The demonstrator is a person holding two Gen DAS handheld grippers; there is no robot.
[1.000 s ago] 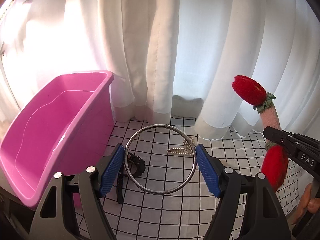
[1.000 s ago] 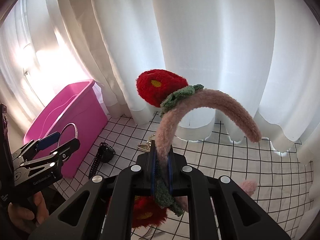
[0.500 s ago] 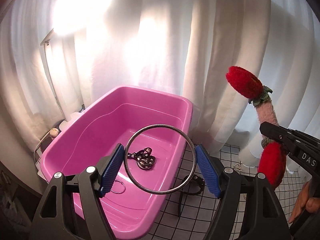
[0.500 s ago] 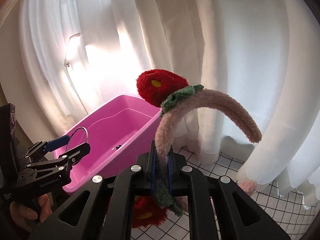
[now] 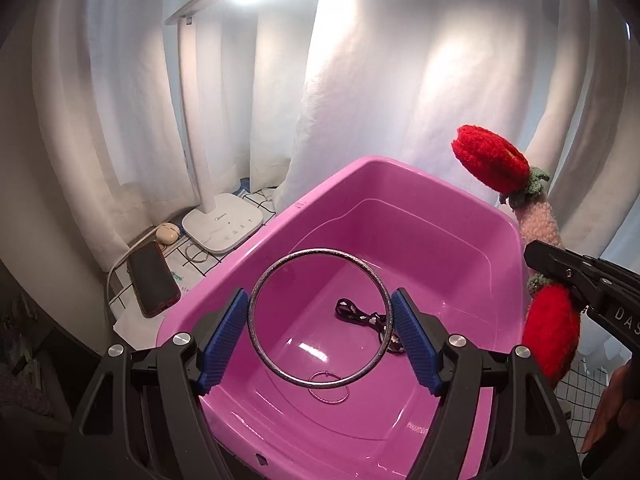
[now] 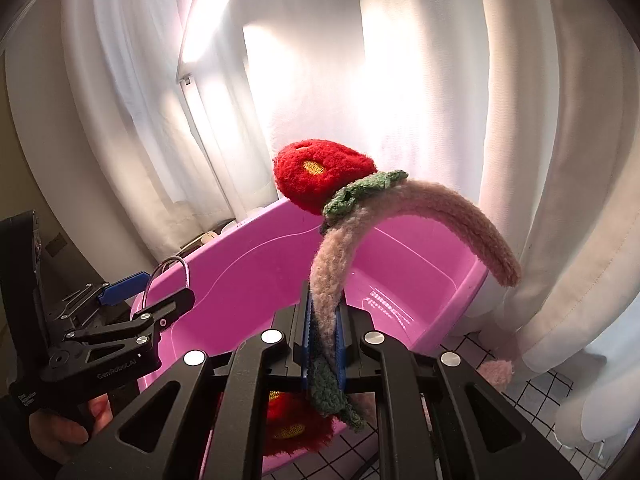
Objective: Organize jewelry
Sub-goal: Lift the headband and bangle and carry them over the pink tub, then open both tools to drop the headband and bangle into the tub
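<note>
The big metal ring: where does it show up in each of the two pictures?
Left wrist view: metal ring sits low in the centre, between the left tool's blue pads.
Right wrist view: the ring is at the left, seen nearly edge-on.
Shared landmark: the pink tub.

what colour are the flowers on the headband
Red with yellow centres, on the pink fuzzy headband; clearest in the right wrist view.

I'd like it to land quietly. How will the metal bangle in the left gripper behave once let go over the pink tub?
The metal bangle looks rigid, holding its circle between the left gripper pads. It will probably clatter on the glossy pink tub floor, and may roll or slide.
</note>
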